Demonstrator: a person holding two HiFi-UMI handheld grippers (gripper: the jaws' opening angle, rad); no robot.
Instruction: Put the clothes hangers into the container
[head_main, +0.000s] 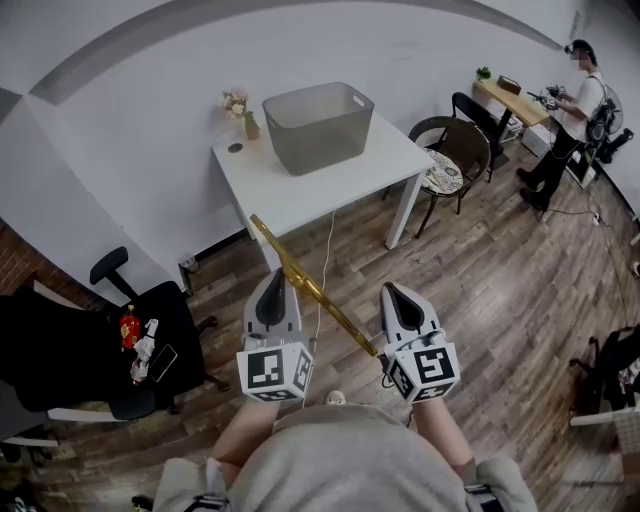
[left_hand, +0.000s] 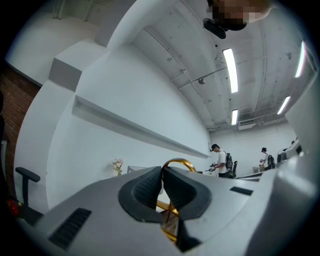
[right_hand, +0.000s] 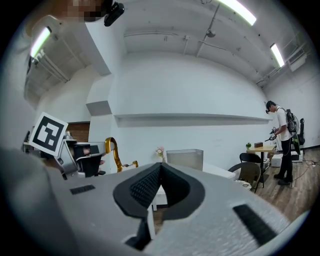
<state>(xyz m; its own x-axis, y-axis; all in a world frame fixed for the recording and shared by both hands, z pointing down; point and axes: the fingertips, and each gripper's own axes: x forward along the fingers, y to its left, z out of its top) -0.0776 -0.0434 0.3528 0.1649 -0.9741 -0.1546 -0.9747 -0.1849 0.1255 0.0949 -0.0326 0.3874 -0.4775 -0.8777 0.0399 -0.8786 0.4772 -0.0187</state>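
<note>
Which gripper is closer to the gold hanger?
Left. The left gripper is shut on the gold hanger, touching it. The right gripper is shut on nothing, off beside the hanger's lower end.

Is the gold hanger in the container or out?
Out. The left gripper is shut on the gold hanger above the floor; the grey container stands apart on the table.

No legible text, brand, number or sign. Coded square markers without characters stand on the left gripper (head_main: 272, 280) and right gripper (head_main: 392, 292) cubes; the red bottle (head_main: 128, 326) label at 8 o'clock is unreadable
</note>
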